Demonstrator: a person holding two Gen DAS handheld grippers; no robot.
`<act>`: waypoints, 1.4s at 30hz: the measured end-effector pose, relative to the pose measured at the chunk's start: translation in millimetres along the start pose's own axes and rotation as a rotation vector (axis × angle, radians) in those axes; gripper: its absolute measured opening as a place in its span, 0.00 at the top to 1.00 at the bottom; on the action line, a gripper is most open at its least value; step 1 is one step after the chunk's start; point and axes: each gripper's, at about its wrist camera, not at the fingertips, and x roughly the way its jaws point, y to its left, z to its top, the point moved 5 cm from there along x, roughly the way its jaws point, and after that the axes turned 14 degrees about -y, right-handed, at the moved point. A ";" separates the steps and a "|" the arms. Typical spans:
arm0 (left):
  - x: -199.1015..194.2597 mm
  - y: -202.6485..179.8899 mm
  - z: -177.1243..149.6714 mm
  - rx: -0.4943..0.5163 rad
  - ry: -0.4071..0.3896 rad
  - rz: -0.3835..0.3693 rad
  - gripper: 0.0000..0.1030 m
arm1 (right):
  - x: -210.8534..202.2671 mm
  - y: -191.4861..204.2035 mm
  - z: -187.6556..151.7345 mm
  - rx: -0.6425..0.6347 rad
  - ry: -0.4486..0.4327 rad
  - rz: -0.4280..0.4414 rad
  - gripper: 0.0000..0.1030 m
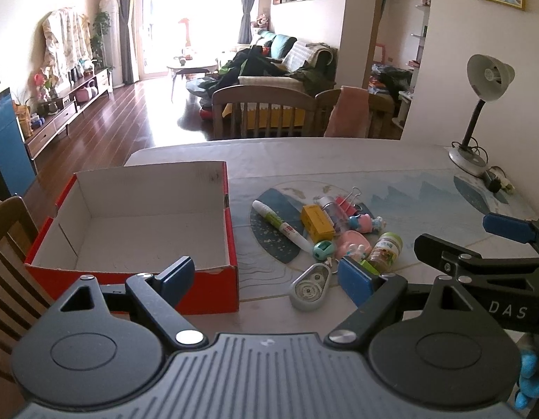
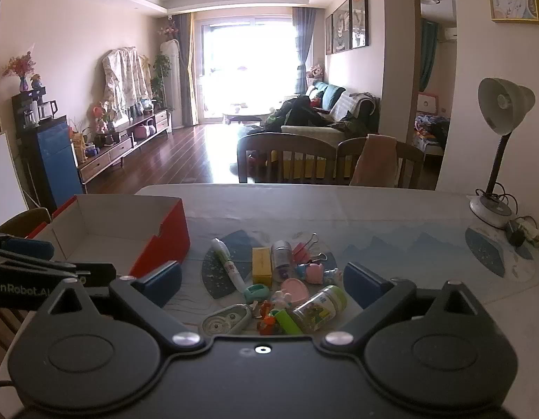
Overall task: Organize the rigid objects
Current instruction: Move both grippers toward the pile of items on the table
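A red cardboard box (image 1: 203, 291) with a white, empty inside stands on the table at the left; it also shows in the right wrist view (image 2: 164, 241). To its right lies a pile of small things: a white marker (image 1: 281, 225), a yellow box (image 1: 316, 222), a small jar (image 1: 386, 249), a grey correction-tape dispenser (image 1: 309, 288), binder clips (image 1: 349, 199) and pink toys. My left gripper (image 1: 269, 276) is open and empty, near the box's front corner. My right gripper (image 2: 262, 281) is open and empty, just before the pile, with the jar (image 2: 320, 309) between its fingers' line.
A desk lamp (image 2: 496, 146) and a plug adapter (image 2: 522, 234) stand at the table's far right. Two wooden chairs (image 2: 286, 157) stand behind the far edge. A chair back (image 1: 7, 255) is at the left of the table.
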 end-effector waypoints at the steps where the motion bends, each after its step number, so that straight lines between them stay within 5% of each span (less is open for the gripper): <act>1: 0.1 0.6 0.1 0.002 0.000 -0.002 0.13 | -1.0 2.7 -0.1 0.001 -0.002 -0.002 0.04; 14: -2.6 10.2 1.1 0.016 -0.019 -0.041 0.13 | -11.1 16.7 -1.3 -0.002 -0.022 -0.068 0.04; 26: 29.8 -2.7 -12.5 0.000 0.065 -0.102 0.13 | 2.5 -2.5 -11.3 -0.006 0.022 -0.080 0.06; 33: 74.2 -28.7 -39.3 0.060 0.116 -0.070 0.13 | 41.6 -33.3 -42.6 -0.087 0.126 0.001 0.10; 42: 127.7 -48.3 -64.0 -0.031 0.197 -0.029 0.13 | 78.1 -46.1 -92.7 -0.181 0.273 0.198 0.24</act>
